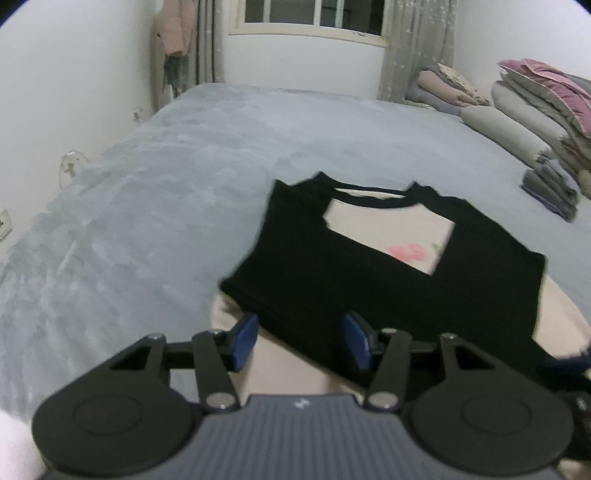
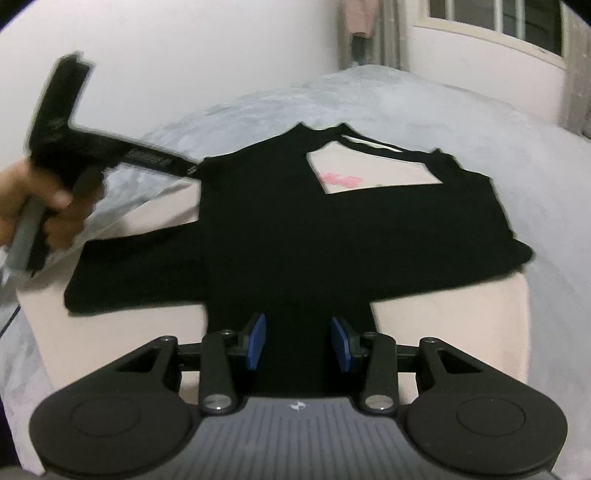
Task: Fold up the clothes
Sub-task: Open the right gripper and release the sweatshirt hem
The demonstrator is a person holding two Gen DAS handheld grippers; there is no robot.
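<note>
1. Right gripper [image 2: 298, 343]: blue pads apart, nothing pinched; black cloth lies beneath the gap, and I cannot tell whether the pads touch it.
2. Left gripper [image 1: 301, 341]: jaws spread, blue pads clear of the fabric; the black hem edge and cream cloth show between them, ungripped.
3. Shirt [image 2: 295, 221]: black sleeves and collar, cream body with a pink print on the chest. It lies flat on the bed, collar toward the far end. Both black sleeves are folded in across the front, so only a small cream panel with the print shows near the collar. Cream lower body spreads out either side by the grippers.
4. Right view, at left: a person's hand [image 2: 22, 206] holds the left gripper's handle above the shirt's left edge, blurred.
5. Bed [image 1: 166, 166]: grey plush cover, wall along its left side.
6. Far right: stacked folded bedding [image 1: 535, 110] and a small pile of folded grey clothes [image 1: 550, 192].
7. Far end: window [image 1: 314, 14], curtains, pink garment [image 1: 177, 29] hanging in the corner.
</note>
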